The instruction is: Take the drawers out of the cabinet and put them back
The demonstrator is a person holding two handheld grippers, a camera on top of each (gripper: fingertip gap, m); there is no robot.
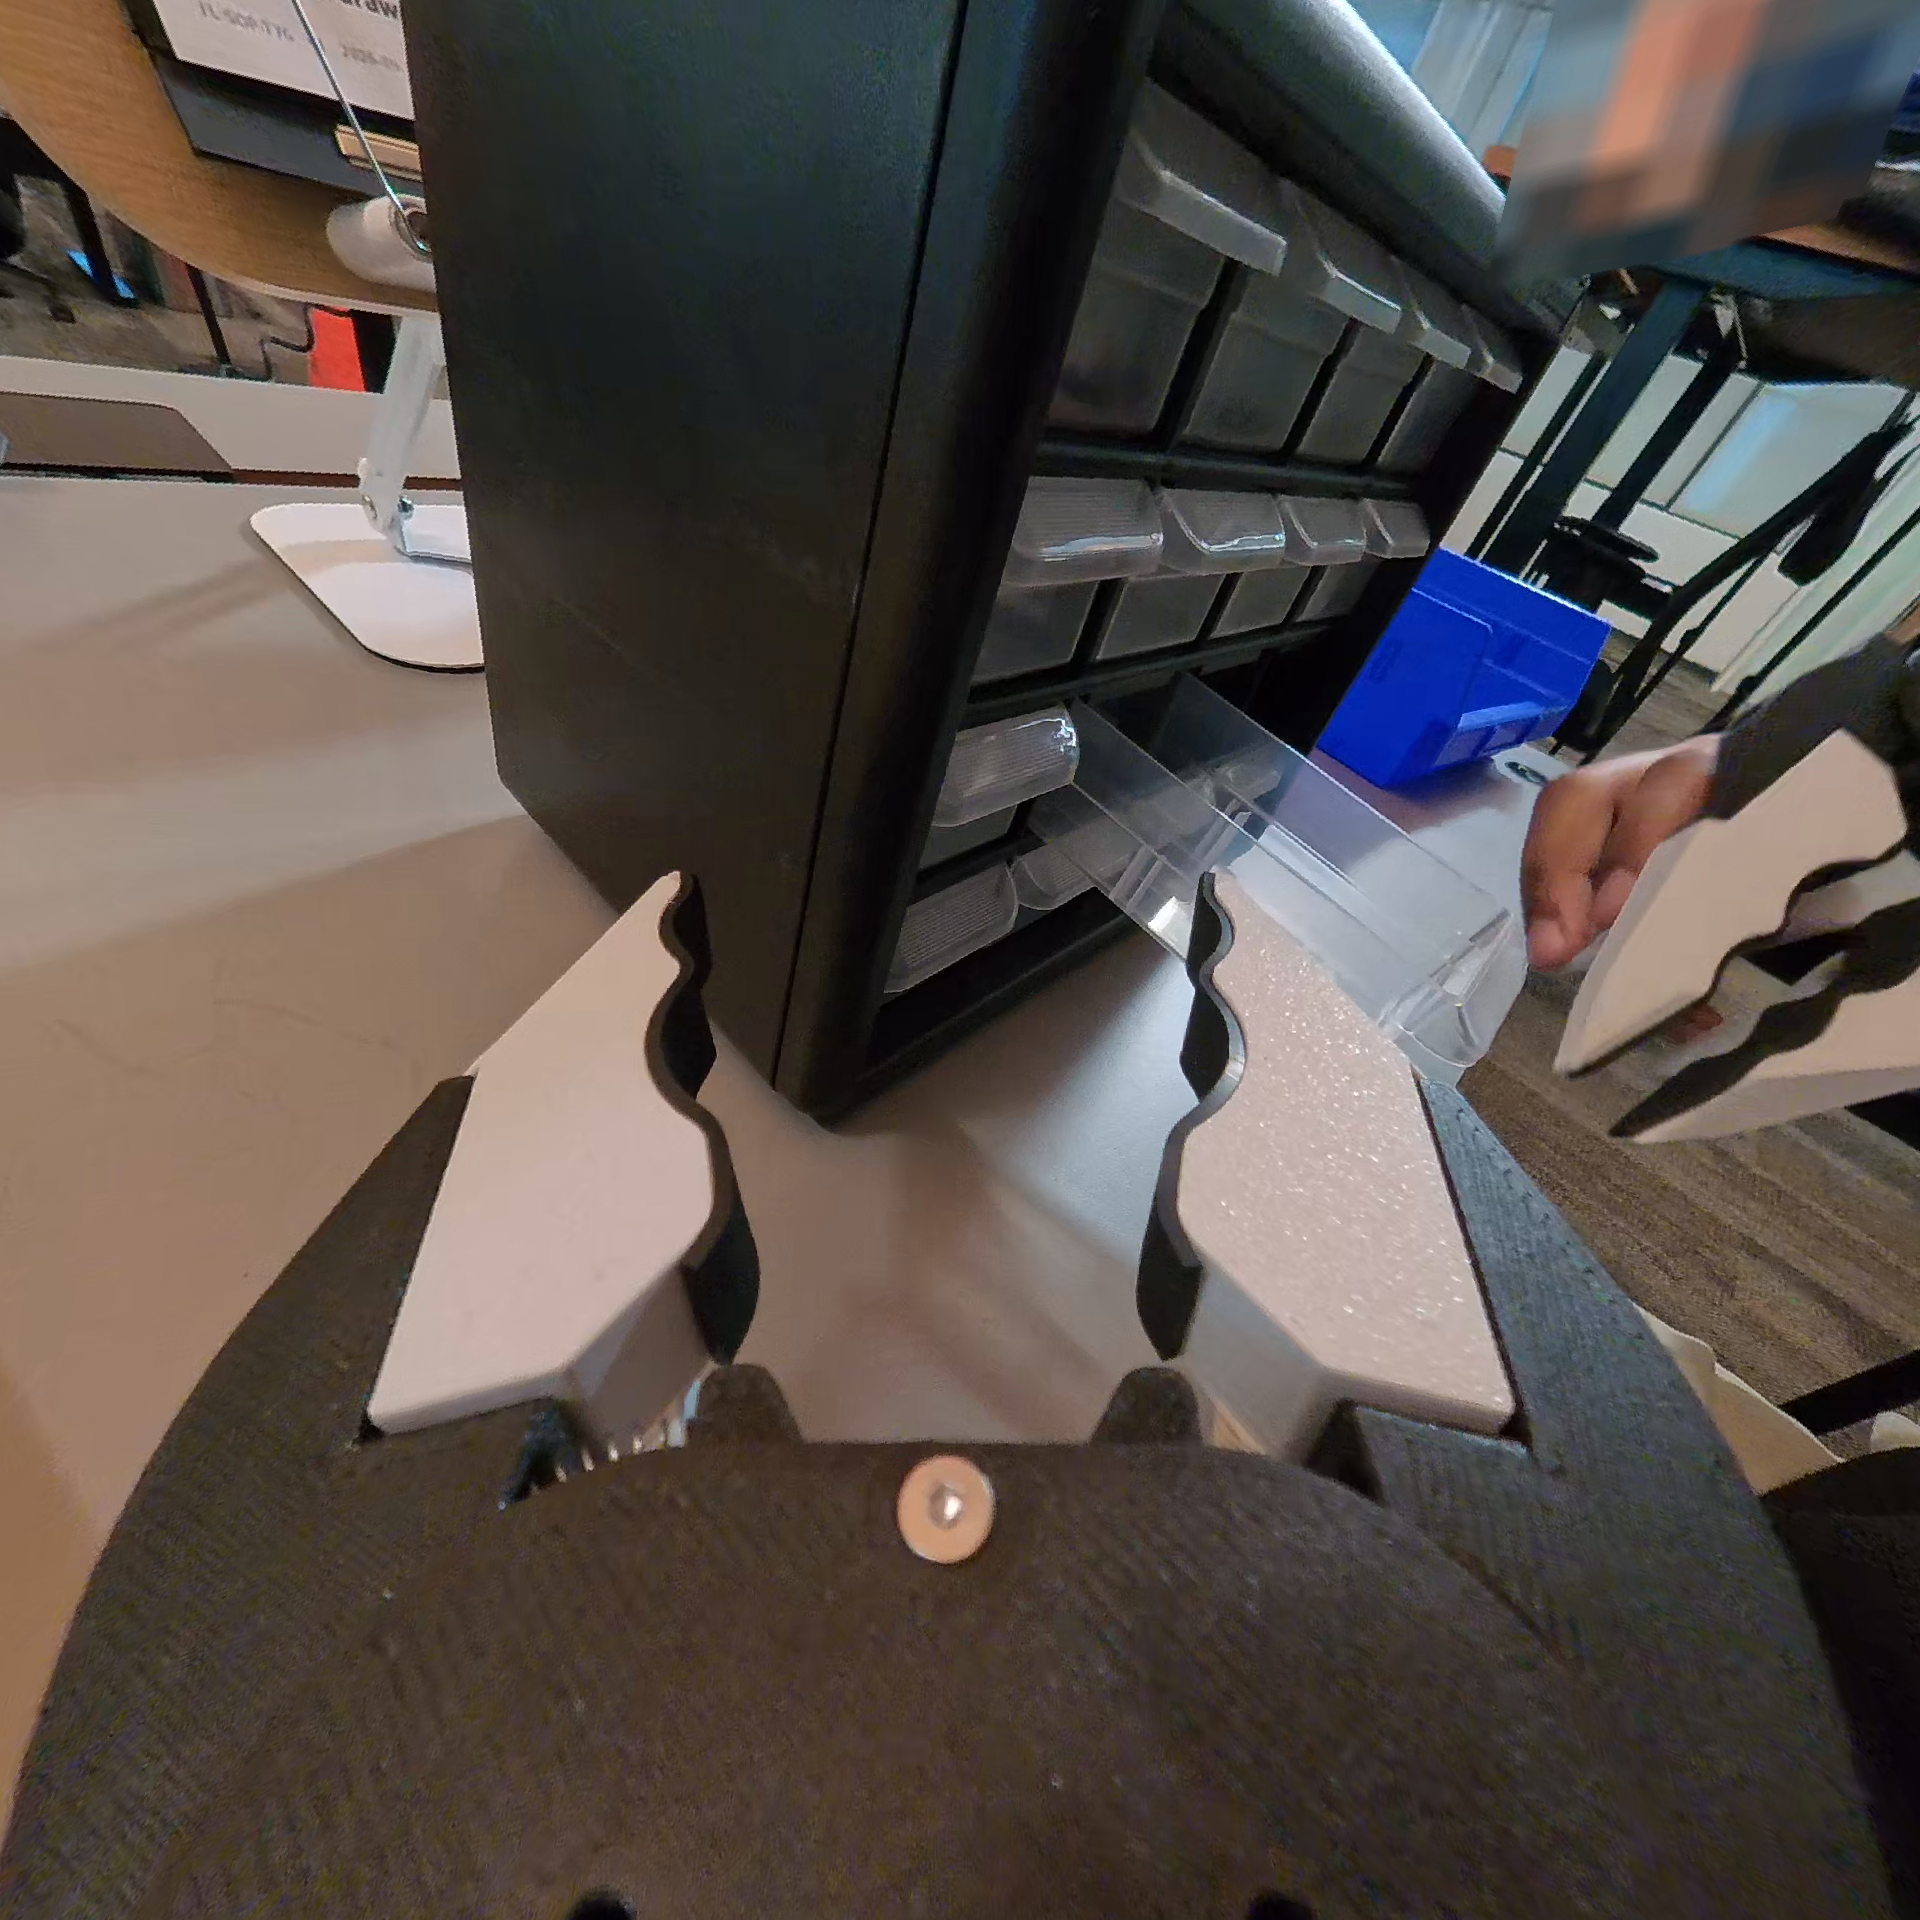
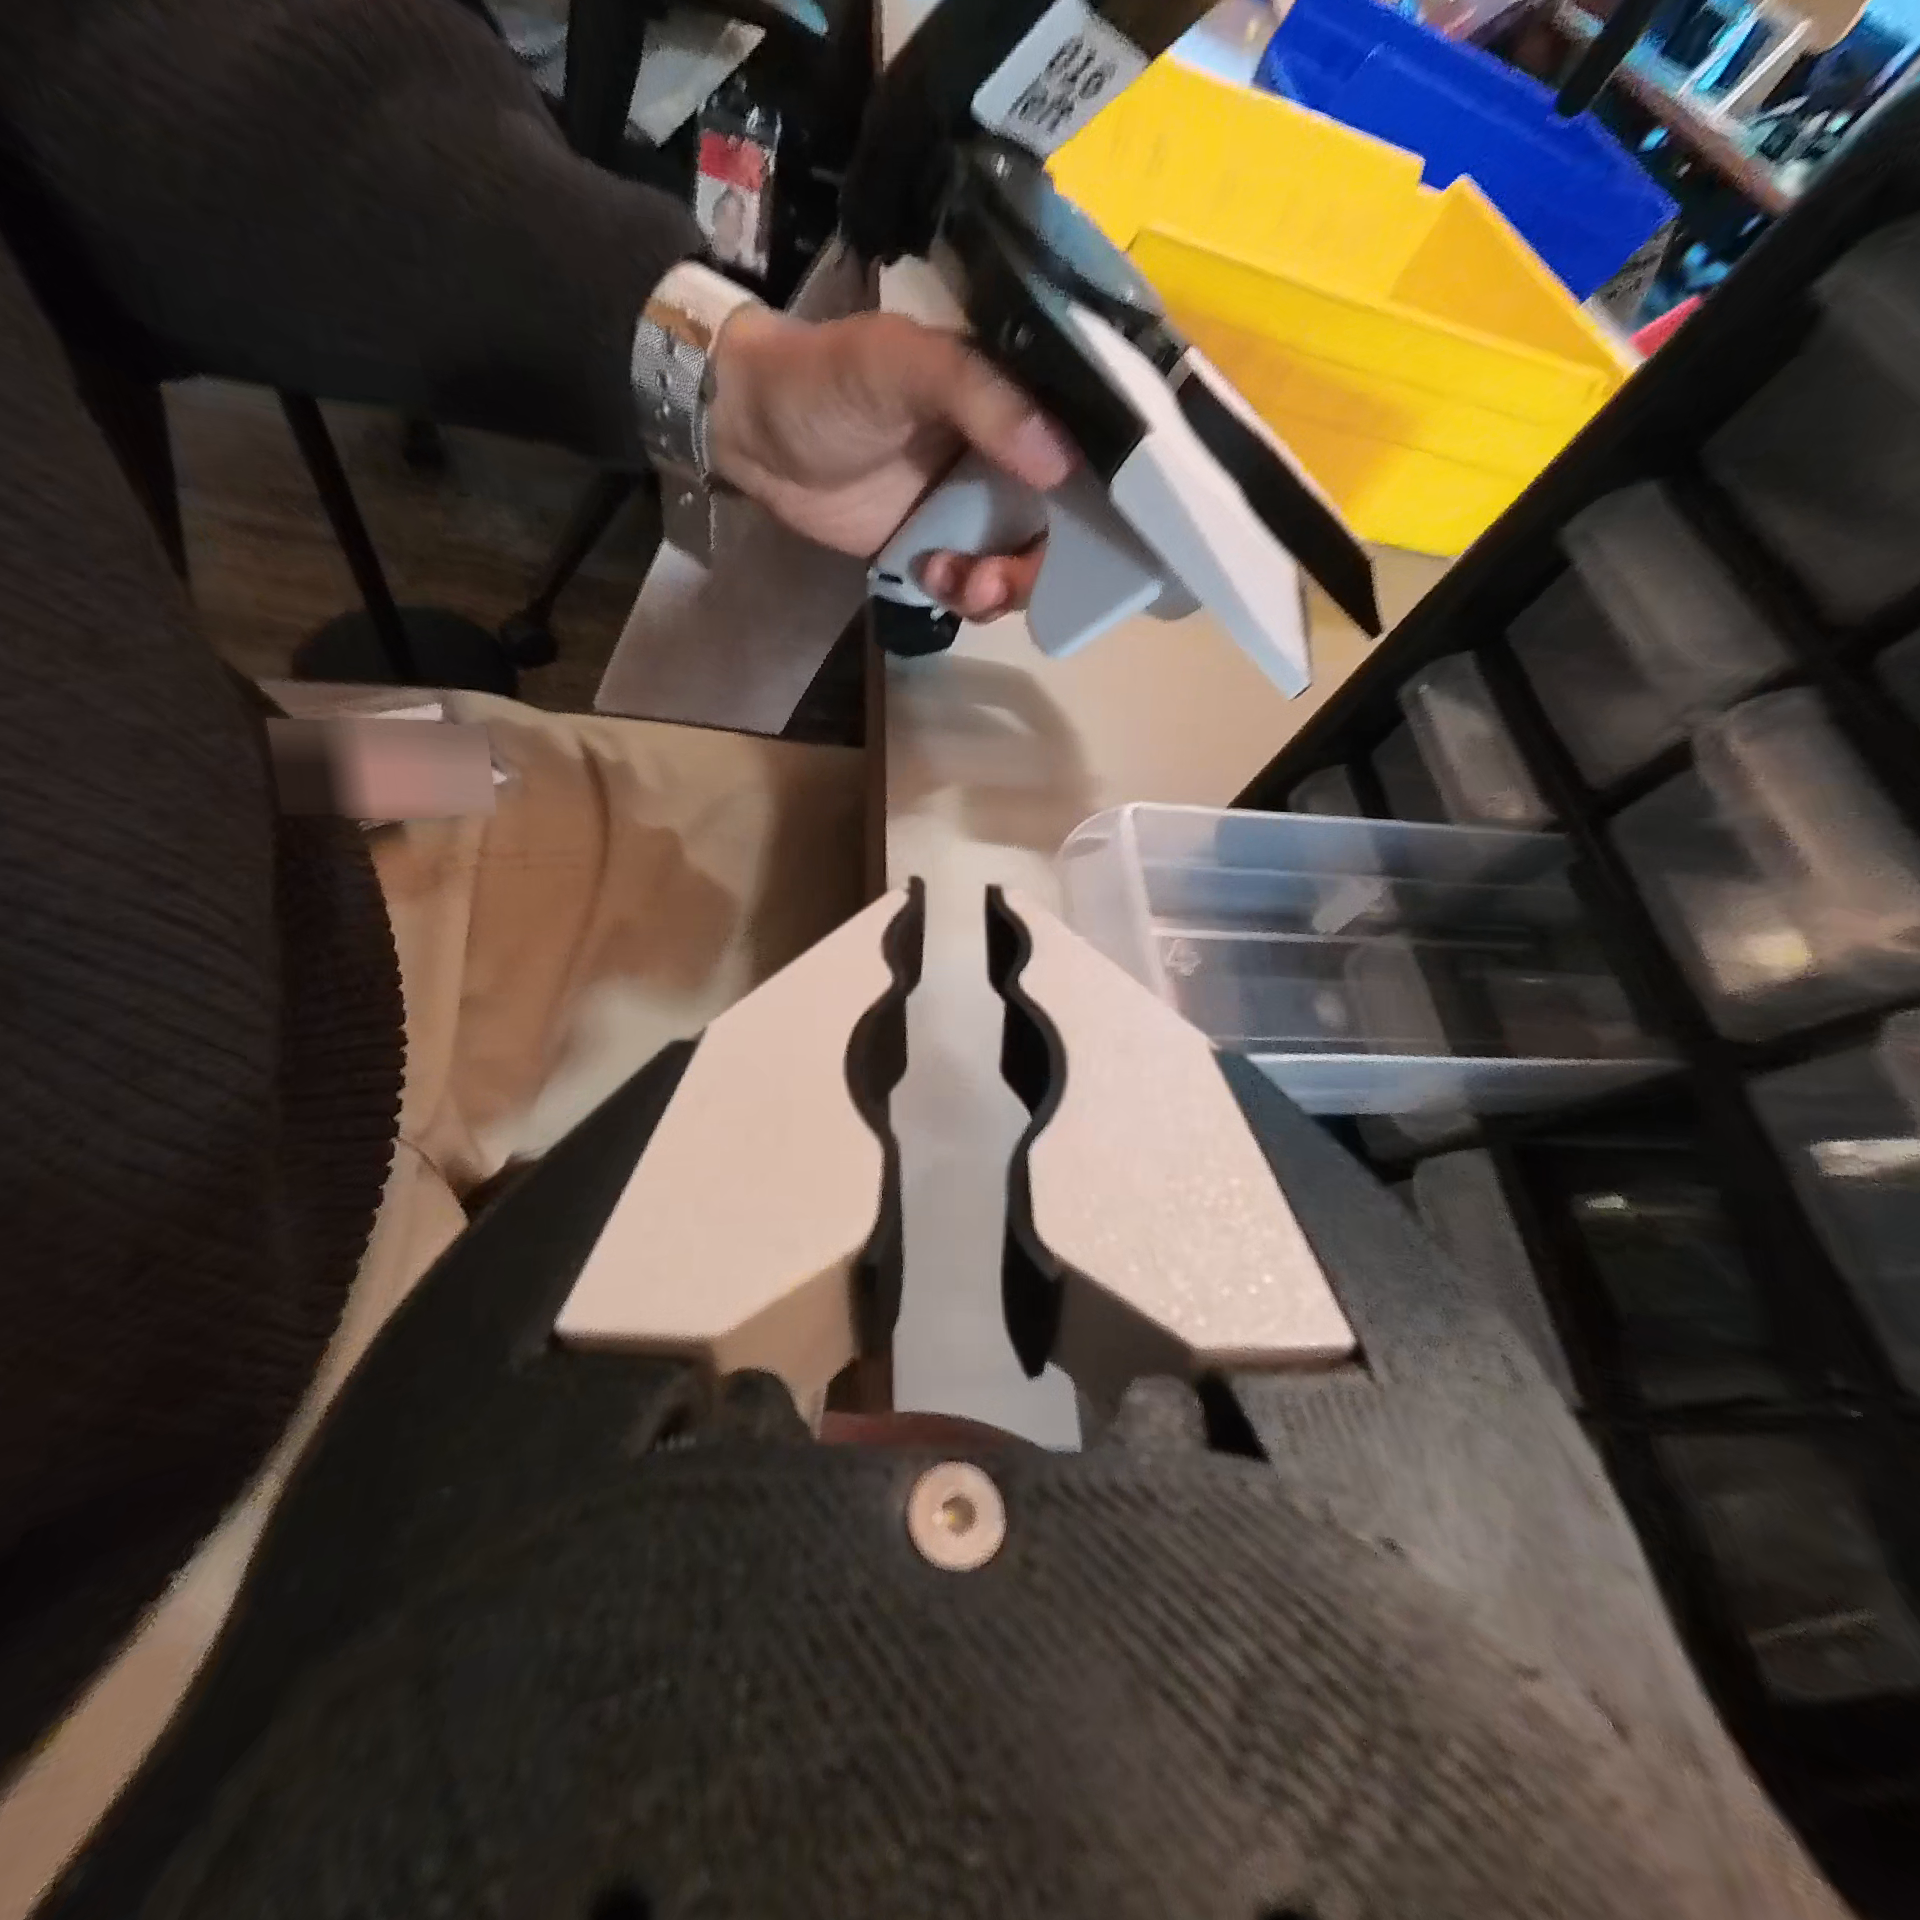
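A black cabinet (image 1: 675,468) with rows of clear drawers stands on the pale table (image 1: 208,935). One clear drawer (image 1: 1351,894) in a lower row is pulled far out and still rests in its slot; it also shows in the right wrist view (image 2: 1351,935). My left gripper (image 1: 943,888) is open and empty, low over the table, facing the cabinet's near bottom corner. My right gripper (image 2: 953,886) holds nothing, its jaws apart by a narrow gap, just left of the drawer's front end. It also shows in the left wrist view (image 1: 1590,1101), beside the drawer's front.
A blue bin (image 1: 1455,675) sits beyond the cabinet. Yellow bins (image 2: 1351,343) and another blue bin (image 2: 1507,135) stand behind my left gripper (image 2: 1195,499). A white stand base (image 1: 353,582) lies left of the cabinet. The table edge (image 2: 873,790) drops off beside the person's lap.
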